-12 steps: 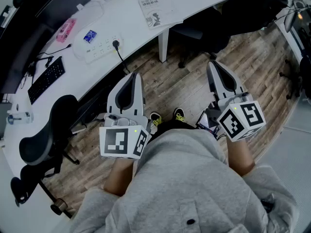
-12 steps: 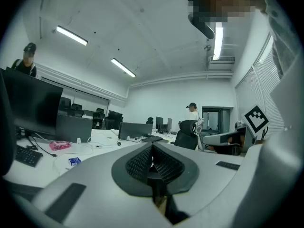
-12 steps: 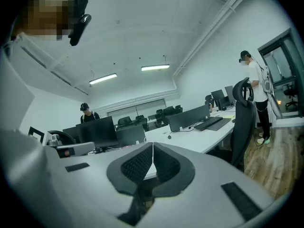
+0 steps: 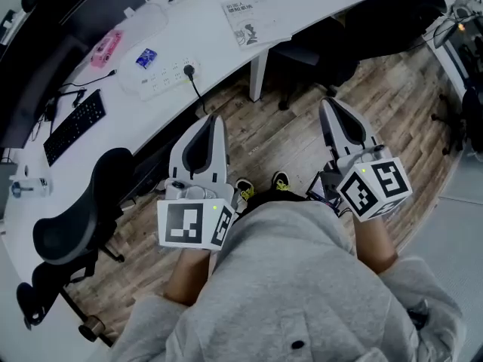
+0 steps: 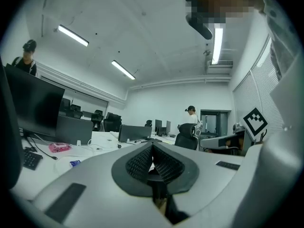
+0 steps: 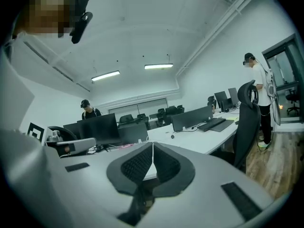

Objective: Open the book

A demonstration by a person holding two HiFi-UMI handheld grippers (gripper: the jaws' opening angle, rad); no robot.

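A: Claw state?
B: The left gripper (image 4: 215, 119) and the right gripper (image 4: 326, 104) both have jaws pressed together, with nothing between them.
A: Book location?
B: The thin white paperback book (image 4: 253, 19) lies closed on the curved white desk (image 4: 204, 44). It is at 12 o'clock, well apart from both grippers.

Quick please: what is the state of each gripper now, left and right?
Left gripper: closed, holding nothing.
Right gripper: closed, holding nothing.
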